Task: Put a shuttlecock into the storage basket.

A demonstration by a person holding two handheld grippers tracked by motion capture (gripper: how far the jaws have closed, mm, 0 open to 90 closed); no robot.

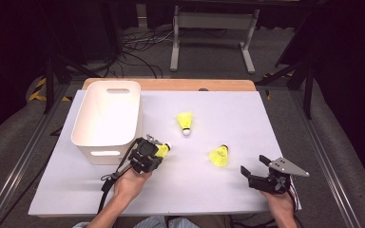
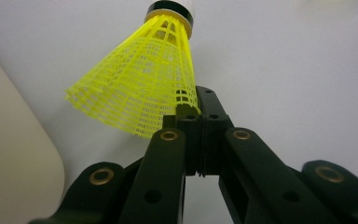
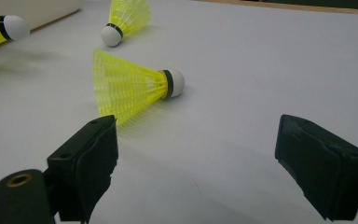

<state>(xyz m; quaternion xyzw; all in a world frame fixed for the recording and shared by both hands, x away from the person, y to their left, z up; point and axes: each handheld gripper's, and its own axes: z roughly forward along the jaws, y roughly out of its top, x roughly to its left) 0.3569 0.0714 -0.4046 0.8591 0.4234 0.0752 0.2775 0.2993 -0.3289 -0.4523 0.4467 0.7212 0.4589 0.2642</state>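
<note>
Holding a yellow shuttlecock (image 2: 144, 88) by its skirt rim, your left claw (image 1: 158, 151) is clamped beside the white bin (image 1: 105, 118); your right claw (image 3: 196, 158) rests agape on the worktop (image 1: 228, 185).

At the upper centre, the shuttlecock (image 2: 144, 88) has a skirt of yellow plastic mesh and a smooth white cap. The white bin (image 1: 107, 116) at left looks like smooth, matt plastic. The tabletop (image 1: 228, 185) is matt white, with a wooden far edge.
</note>
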